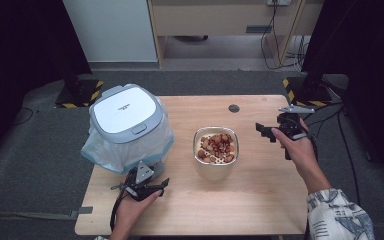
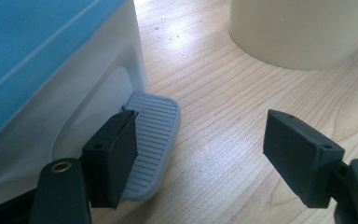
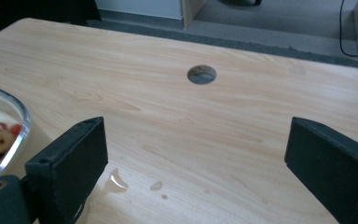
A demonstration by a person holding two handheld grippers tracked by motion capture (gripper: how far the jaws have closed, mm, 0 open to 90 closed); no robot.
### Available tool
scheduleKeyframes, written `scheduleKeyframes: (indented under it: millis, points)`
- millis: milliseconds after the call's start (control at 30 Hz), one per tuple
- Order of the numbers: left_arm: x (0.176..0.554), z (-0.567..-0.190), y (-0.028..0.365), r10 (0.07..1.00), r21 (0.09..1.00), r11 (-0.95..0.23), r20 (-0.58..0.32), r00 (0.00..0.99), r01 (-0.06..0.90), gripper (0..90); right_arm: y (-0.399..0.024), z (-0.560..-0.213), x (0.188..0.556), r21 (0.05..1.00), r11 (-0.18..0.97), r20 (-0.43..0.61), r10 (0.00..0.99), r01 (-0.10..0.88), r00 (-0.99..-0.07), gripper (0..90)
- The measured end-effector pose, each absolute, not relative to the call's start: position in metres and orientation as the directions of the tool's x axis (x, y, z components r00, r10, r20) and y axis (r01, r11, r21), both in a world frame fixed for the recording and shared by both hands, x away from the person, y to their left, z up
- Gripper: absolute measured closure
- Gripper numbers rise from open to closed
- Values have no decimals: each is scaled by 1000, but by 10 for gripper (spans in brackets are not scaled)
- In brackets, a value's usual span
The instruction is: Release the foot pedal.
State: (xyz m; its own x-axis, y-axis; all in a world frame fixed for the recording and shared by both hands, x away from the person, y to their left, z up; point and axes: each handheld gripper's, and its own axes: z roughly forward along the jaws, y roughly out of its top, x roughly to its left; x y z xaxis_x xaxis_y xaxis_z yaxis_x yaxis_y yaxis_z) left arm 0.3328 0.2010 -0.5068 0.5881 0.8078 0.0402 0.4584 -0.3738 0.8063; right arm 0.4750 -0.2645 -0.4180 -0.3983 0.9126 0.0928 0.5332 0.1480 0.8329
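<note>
**A:** Which items are cut off by a frame edge?

**B:** In the left gripper view, the bin (image 2: 51,93) runs off the left and top edges; the cream container (image 2: 303,32) is cut at the top. In the right gripper view, the bowl (image 3: 9,116) is cut at the left edge.

**A:** Anything unreadable?

**B:** The lettering on the bin lid (image 1: 124,106) in the high view is too small to read. The pedal (image 2: 154,135) is partly hidden behind one jaw of the left tool (image 2: 209,154).
</note>
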Motion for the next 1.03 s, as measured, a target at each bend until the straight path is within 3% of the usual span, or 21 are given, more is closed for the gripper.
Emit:
scheduleKeyframes:
  millis: [433,833,1033]
  points:
    - [333,-507,201,808,805,-375,41,588,459,250,-272,-469,451,794,146,91,931,590,-353,61]
    - [333,-507,201,807,805,-375,40,590,460,249,-262,-528,429,675,180,76,948,716,-310,64]
    - [333,-507,201,806,805,-378,43,591,457,250,-254,-539,423,707,224,0,948,671,-317,33]
